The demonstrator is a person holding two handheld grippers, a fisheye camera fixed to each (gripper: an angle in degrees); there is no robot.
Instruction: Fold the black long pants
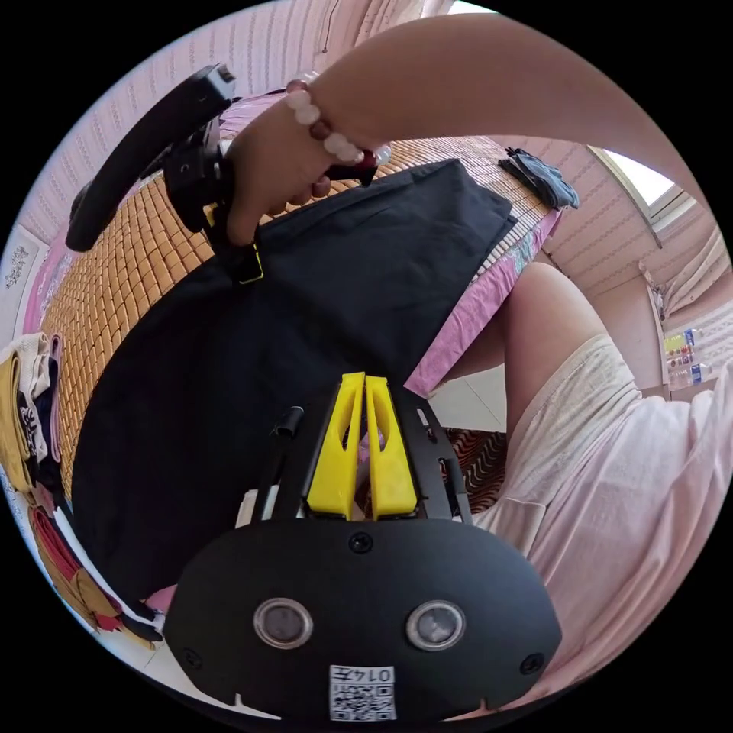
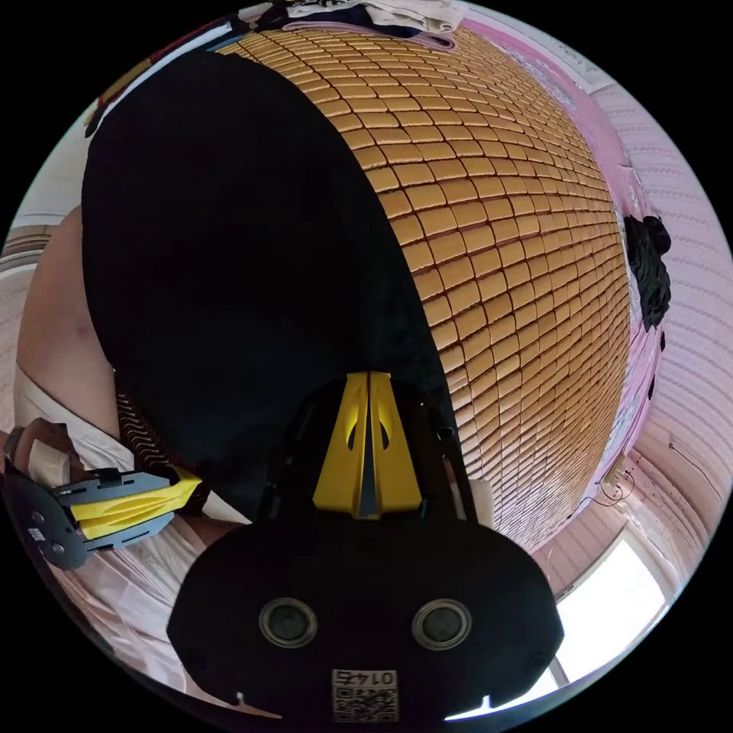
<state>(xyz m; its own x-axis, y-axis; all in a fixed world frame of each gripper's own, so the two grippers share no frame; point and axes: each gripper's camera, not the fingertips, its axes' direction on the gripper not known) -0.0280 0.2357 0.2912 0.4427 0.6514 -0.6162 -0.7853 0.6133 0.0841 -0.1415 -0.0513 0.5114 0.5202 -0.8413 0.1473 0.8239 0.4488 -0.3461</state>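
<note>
Yellow jaws of my left tongs [image 1: 363, 382] sit pressed together over the black pants [image 1: 252, 343], pinching nothing I can see. Ahead, my right tongs [image 2: 369, 376] meet at the pants' [image 2: 229, 252] edge on the bamboo mat [image 2: 519, 267]; whether they pinch it, I cannot tell.

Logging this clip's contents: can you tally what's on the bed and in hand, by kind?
Black pants: 1
Dark bundle: 1
Clothes pile: 1
Hand-held grippers, left and right: 2
Total: 5

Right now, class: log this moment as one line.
left tool: shut, empty | right tool: shut, on black pants | bamboo mat: pants spread flat
</note>
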